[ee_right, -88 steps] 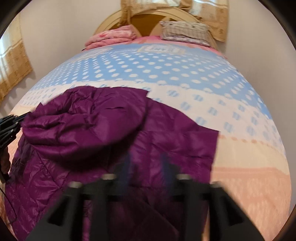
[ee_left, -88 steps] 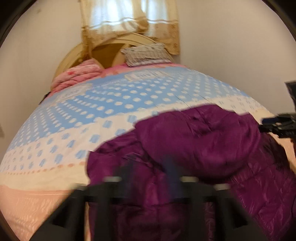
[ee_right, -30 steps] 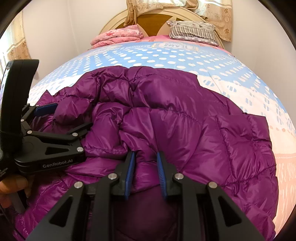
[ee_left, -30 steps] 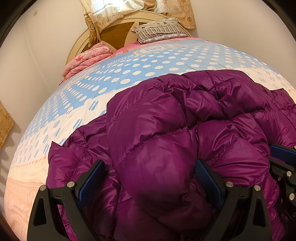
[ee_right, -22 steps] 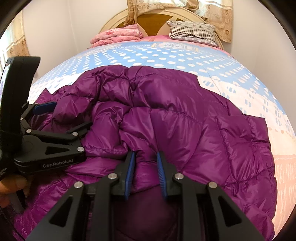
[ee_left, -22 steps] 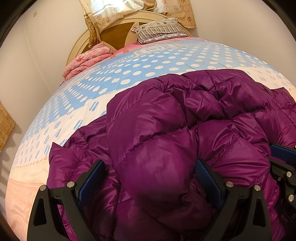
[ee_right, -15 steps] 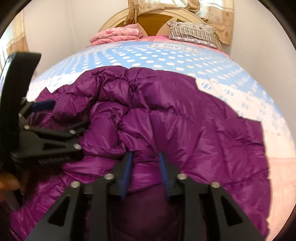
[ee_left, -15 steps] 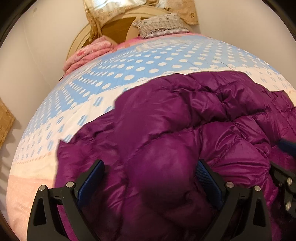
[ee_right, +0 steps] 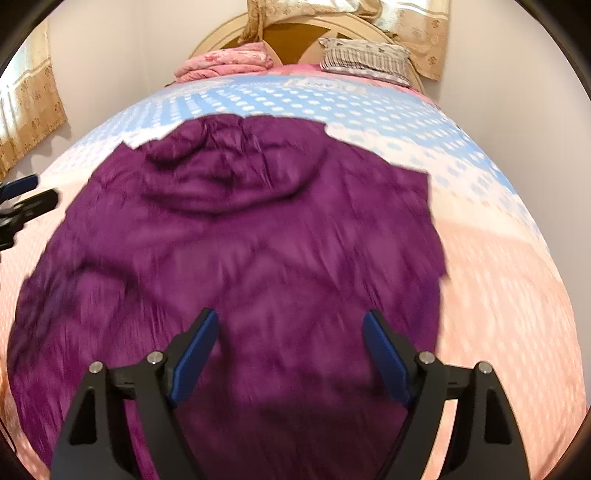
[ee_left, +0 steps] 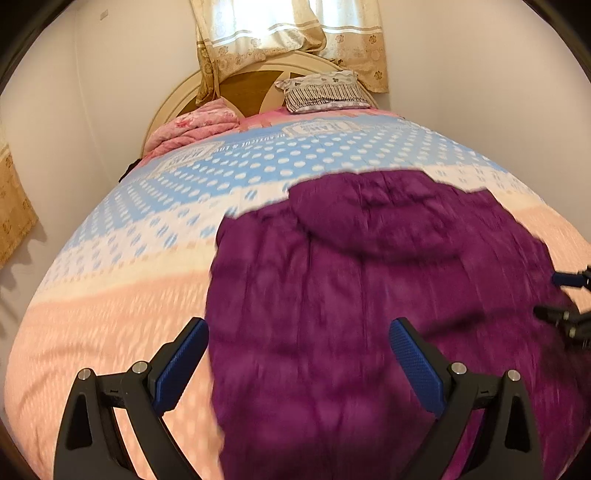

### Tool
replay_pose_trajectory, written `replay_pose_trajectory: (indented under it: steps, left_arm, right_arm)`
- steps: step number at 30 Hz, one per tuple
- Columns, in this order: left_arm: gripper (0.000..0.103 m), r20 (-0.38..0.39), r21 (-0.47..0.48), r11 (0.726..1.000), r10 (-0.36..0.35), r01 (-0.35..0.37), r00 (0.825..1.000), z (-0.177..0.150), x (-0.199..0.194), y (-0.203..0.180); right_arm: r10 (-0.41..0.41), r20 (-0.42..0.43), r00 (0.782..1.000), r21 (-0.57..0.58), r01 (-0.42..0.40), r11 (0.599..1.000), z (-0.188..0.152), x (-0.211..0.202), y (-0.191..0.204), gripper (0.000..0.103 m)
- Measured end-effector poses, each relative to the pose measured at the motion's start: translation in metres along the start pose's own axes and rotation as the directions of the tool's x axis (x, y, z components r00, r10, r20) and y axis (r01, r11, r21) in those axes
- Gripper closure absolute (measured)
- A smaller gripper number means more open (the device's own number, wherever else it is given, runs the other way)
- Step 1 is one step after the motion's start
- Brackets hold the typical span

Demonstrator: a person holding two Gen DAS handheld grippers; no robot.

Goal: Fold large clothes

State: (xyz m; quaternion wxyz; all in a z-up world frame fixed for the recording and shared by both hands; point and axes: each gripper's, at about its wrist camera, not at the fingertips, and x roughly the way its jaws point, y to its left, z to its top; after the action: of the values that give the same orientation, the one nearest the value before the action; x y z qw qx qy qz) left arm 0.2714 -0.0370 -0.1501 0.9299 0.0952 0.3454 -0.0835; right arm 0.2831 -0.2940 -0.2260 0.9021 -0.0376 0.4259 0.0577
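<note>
On a dotted bedspread (ee_left: 221, 173), purple down jacket (ee_right: 258, 236) spread flat; left gripper (ee_left: 297, 363) wide; right gripper (ee_right: 291, 349) just opened, empty.

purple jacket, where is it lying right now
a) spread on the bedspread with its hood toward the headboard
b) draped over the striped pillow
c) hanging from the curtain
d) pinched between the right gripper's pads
a: the purple jacket lies spread on the bedspread, hood toward the headboard; the right gripper has just been opening and holds nothing.
</note>
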Motion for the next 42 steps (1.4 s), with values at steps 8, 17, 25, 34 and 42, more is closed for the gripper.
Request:
replay_pose_trajectory:
  steps: [8, 17, 25, 34, 42]
  left_arm:
    - [0.004, -0.007, -0.055, 0.996, 0.066, -0.066, 0.998, -0.083, -0.046, 0.01]
    - [0.005, -0.084, -0.131, 0.99, 0.033, -0.043, 0.996, -0.156, -0.067, 0.01]
    - [0.005, -0.087, -0.124, 0.992, -0.023, 0.012, 0.996, -0.183, -0.082, -0.006]
    - [0.04, -0.072, -0.096, 0.99, -0.112, 0.105, 0.991, -0.19, -0.083, -0.023]
    - [0.098, 0.058, -0.011, 0.994, -0.106, 0.107, 0.993, -0.165, -0.126, -0.026]
  right_arm:
    - [-0.059, -0.028, 0.998, 0.084, 0.061, 0.995, -0.072, -0.041, -0.024, 0.016]
    - [-0.061, -0.032, 0.998, 0.194, 0.066, 0.979, -0.133, -0.074, -0.03, 0.015]
    - [-0.034, -0.062, 0.997, 0.207, 0.047, 0.977, -0.173, -0.091, -0.014, 0.015]
    - [0.128, -0.082, 0.988, 0.288, -0.1, 0.952, -0.184, -0.071, -0.013, 0.056]
    - [0.224, -0.005, 0.975, 0.263, -0.214, 0.941, -0.177, -0.111, -0.012, 0.094]
